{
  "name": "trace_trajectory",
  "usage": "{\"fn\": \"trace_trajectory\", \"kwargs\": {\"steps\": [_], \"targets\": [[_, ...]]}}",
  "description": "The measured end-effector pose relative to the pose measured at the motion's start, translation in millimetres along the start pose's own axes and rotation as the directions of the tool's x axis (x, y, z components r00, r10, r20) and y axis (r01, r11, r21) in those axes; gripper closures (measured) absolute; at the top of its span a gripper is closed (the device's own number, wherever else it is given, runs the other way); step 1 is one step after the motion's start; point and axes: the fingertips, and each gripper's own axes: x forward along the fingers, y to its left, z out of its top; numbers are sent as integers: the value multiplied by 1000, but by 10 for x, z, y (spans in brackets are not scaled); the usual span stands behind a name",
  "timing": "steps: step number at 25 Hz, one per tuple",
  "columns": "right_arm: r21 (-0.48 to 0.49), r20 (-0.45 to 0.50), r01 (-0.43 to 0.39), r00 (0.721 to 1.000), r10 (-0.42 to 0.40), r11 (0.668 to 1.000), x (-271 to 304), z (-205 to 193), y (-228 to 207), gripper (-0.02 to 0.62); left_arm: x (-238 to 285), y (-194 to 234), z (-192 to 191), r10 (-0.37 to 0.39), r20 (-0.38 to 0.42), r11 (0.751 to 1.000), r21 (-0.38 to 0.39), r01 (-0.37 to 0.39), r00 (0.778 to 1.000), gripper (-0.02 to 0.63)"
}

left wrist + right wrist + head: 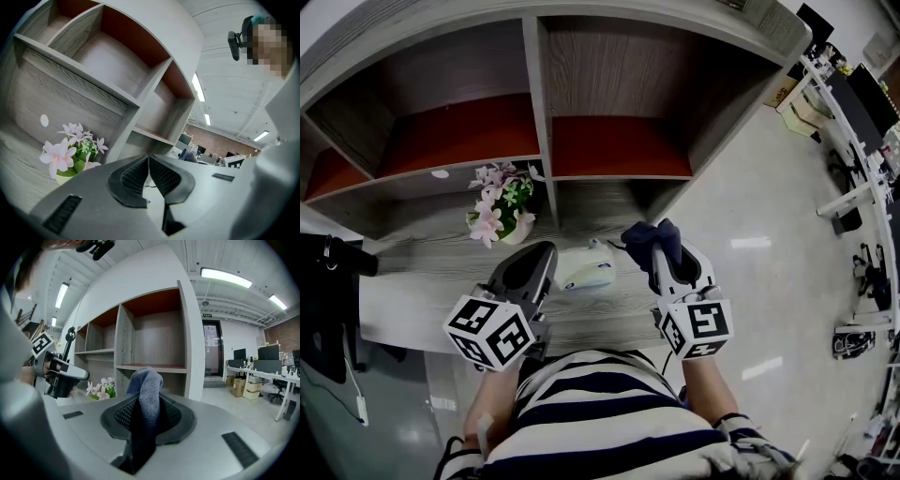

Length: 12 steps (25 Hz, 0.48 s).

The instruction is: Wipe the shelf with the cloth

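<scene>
A grey wooden shelf unit [546, 122] with red-brown boards stands in front of me, seen also in the left gripper view [117, 84] and the right gripper view [140, 333]. My right gripper [654, 246] is shut on a dark blue cloth [652, 237], which sticks up between its jaws [144, 394]. It hovers over the desk-level surface [600, 309], below the right compartment. My left gripper [534, 264] is shut with nothing between its jaws [148, 176], left of the right one.
A pot of pink and white flowers [499, 208] stands on the surface by the central divider, also seen from the left gripper [68, 152]. A white object [586, 273] lies between the grippers. Office desks and chairs [853, 141] fill the right side.
</scene>
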Motion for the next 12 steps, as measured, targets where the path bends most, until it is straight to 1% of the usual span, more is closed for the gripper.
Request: {"fn": "trace_trajectory", "kwargs": {"steps": [12], "targets": [[2,-2,-34,999,34,999,-13,32,86,511,7,14,-20,2,-2,1000,-9,-2,1000,583]]}}
